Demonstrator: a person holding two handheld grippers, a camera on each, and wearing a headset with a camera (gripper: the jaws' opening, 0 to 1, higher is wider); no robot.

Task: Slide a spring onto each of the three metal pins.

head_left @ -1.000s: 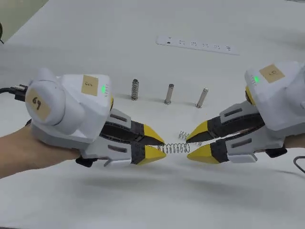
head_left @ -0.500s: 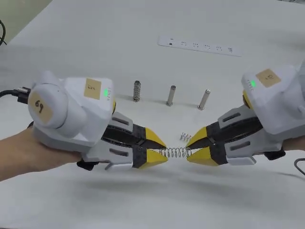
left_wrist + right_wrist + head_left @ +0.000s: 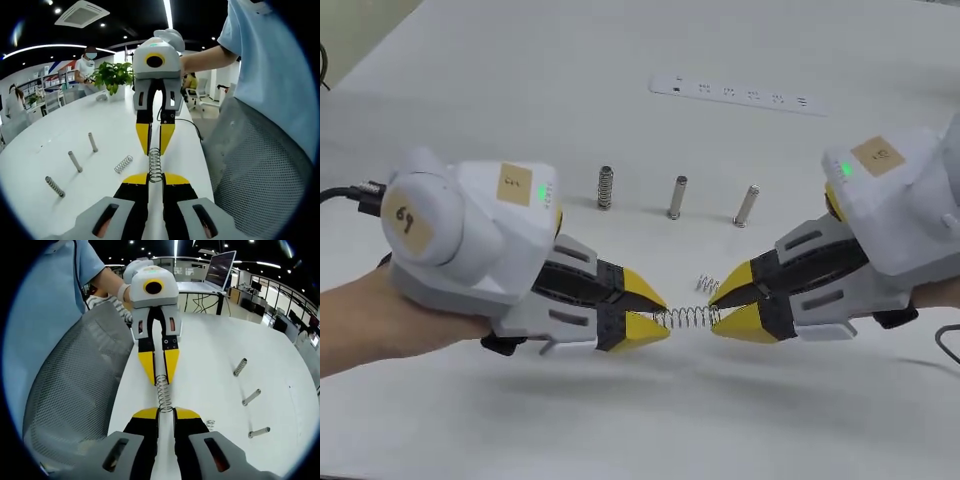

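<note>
**Q:** State of the two tools?

**A:** The left gripper (image 3: 662, 316) has its jaws closed on one end of the held spring (image 3: 687, 318). The right gripper (image 3: 715, 312) has its jaws closed on the other end. The held spring runs roughly level between the two pairs of yellow tips, over the bench (image 3: 520, 80) toward its near edge.

**Q:** Position of the other parts?

**A:** The loose spring (image 3: 707, 285) lies on the bench just beyond the right gripper's tips. Three pins stand in a row farther toward the far edge.
- The left pin (image 3: 605, 171) carries the fitted spring (image 3: 605, 190) around its shaft.
- The middle pin (image 3: 677, 197) is bare and stands upright.
- The right pin (image 3: 746, 205) is bare and leans.

A power strip (image 3: 740, 95) lies beyond the row, nearer the far edge.
</note>
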